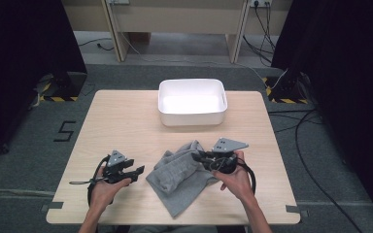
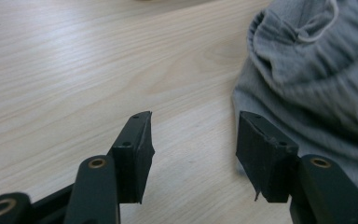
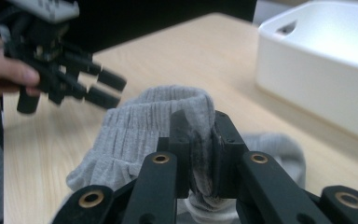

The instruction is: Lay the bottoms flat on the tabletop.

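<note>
Garment (image 1: pixel 182 172): grey ribbed fabric, crumpled, lying on the wooden table (image 1: pixel 126 116) in front of the white bin (image 1: pixel 193 102), well apart from it, on our side. We see a fold of its ribbed cuff pinched between the pads of the right gripper (image 3: pixel 200 154) in the right gripper view; the jaws stand clamped on the cloth and the fold bulges above the pads. In the high view the right gripper (image 1: pixel 201 158) sits over the garment's right upper edge, with our right hand (image 1: pixel 235 179) behind it. Left gripper (image 1: pixel 138 172) rests just left of the garment, not touching it, held by our left hand (image 1: pixel 106 187). In the left gripper view its jaws stand apart with bare table between them; the garment (image 2: pixel 317 70) lies just beyond the right-hand fingertip (image 2: pixel 261 149). Bin is upright at the far middle of the table. No cloth in it that we can see.
</note>
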{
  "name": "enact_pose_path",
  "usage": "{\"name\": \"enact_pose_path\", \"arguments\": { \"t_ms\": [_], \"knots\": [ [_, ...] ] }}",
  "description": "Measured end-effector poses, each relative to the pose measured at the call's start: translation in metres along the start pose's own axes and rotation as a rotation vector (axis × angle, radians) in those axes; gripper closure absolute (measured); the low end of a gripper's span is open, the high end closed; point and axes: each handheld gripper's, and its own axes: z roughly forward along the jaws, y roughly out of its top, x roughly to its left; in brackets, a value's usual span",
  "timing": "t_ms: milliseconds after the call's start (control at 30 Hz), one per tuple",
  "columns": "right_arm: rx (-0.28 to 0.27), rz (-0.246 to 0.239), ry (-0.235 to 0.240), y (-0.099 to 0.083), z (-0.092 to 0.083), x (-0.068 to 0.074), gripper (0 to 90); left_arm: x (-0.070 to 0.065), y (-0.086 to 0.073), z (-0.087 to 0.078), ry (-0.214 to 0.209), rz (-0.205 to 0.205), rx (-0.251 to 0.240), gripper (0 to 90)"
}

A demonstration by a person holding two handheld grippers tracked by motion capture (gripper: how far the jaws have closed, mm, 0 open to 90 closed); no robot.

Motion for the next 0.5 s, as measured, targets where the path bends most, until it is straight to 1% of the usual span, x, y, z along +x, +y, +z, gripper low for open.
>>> {"name": "enact_pose_path", "arguments": {
  "t_ms": [33,67,133,167,200,333,367,467,500],
  "knots": [
    [-0.006,0.006,-0.004,0.002,-0.002,-0.001,81.3,-0.002,0.001,0.001,-0.007,0.004,0.001,44.9],
    [-0.014,0.000,-0.019,0.007,-0.006,-0.005,81.3,-0.004,0.001,0.001,-0.014,0.010,0.002,45.0],
    [-0.028,-0.001,-0.028,0.012,-0.011,-0.010,81.3,-0.007,0.002,0.003,-0.035,0.021,0.002,44.9],
    [-0.031,0.002,-0.039,0.015,-0.013,-0.013,81.3,-0.009,0.002,0.004,-0.043,0.020,0.005,44.9],
    [-0.031,0.007,-0.048,0.016,-0.014,-0.016,81.3,-0.012,0.002,0.006,-0.050,0.029,0.006,44.9],
    [-0.010,0.069,-0.099,0.013,-0.014,-0.035,81.1,-0.026,0.003,0.018,-0.083,0.076,0.032,44.3],
    [0.000,0.091,-0.120,0.010,-0.013,-0.042,81.0,-0.029,0.003,0.020,-0.088,0.082,0.036,43.9],
    [0.004,0.141,-0.162,0.003,-0.009,-0.059,80.5,-0.038,0.006,0.028,-0.107,0.102,0.044,42.5],
    [0.003,0.157,-0.163,0.002,-0.009,-0.062,80.4,-0.042,0.007,0.031,-0.109,0.103,0.048,41.4]
  ]
}}
